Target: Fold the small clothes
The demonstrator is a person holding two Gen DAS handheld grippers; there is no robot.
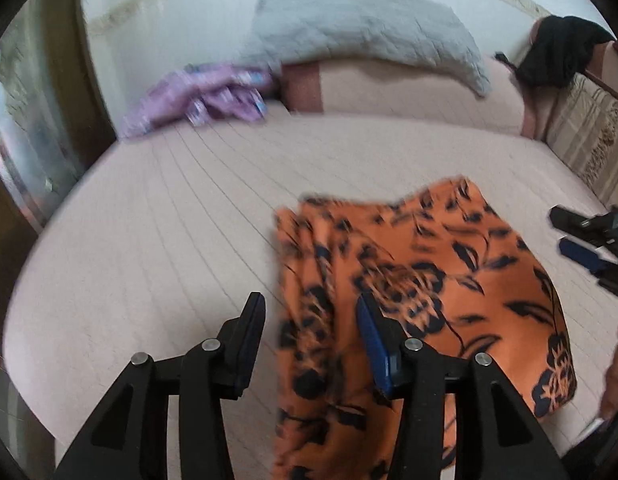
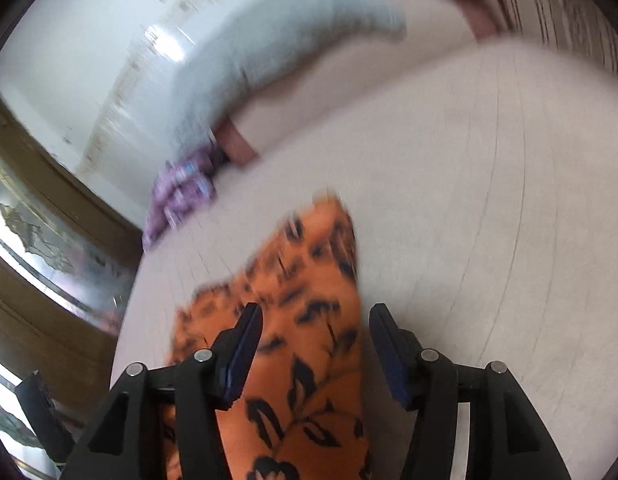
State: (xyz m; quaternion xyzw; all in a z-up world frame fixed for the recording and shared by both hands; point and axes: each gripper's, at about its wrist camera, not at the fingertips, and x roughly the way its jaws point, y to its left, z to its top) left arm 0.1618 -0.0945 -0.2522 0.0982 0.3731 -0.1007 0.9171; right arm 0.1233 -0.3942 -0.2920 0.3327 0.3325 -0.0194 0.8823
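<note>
The orange flowered garment [image 1: 421, 280] lies on the pale quilted bed [image 1: 169, 220], its long axis running from six toward twelve o'clock. The left gripper [image 1: 309, 312] stands apart, gripping nothing, over the garment's nine o'clock edge. The right gripper [image 2: 315, 324], likewise parted and empty, straddles the three o'clock edge. Both look equally near.

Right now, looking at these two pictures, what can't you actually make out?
- Orange black-flowered cloth: near end cut off by the bottom edge, both views.
- Crumpled purple cloth: print blurred, left view.
- Dark garment on the rail: kind unclear, small and far.
- Left gripper: fabric contact blurred.
</note>
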